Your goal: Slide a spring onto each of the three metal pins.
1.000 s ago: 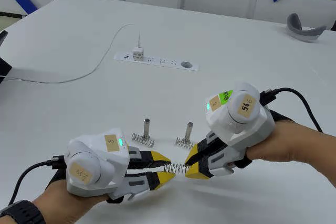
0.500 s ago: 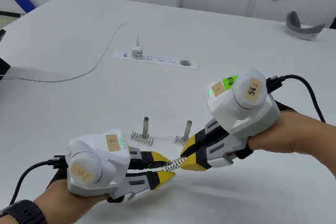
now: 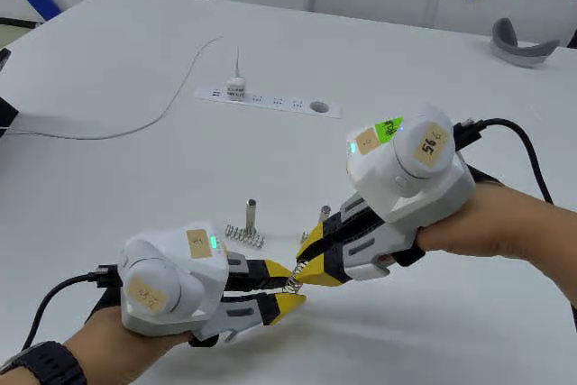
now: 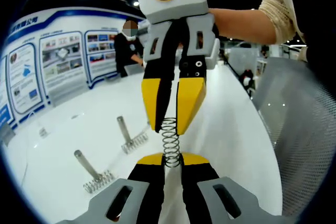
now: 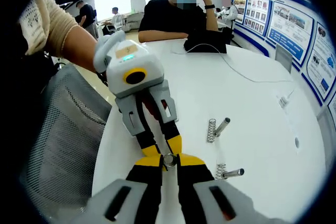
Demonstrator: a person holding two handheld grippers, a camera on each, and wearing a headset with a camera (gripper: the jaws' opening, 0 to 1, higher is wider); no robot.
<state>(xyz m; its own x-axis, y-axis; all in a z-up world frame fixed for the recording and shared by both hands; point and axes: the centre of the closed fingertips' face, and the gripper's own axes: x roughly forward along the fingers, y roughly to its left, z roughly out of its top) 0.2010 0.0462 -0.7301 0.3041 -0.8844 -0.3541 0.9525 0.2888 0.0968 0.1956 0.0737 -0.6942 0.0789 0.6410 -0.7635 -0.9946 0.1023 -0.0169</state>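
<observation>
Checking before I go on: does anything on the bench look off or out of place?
Slightly odd: one spring is pinched at both ends, between the left hand-held gripper and the right hand-held gripper, on no pin. Two loose springs lie sideways at the feet of the upright pins.

Bright, even overhead light, soft shadows on the white table (image 3: 135, 69), sharp focus, fisheye bending at edges.

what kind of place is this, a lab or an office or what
Most likely an office showroom or demo hall: blue-trimmed display boards line the wall, a person sits at the big white table, which carries a power strip, and a mesh office chair stands beside it.
</observation>
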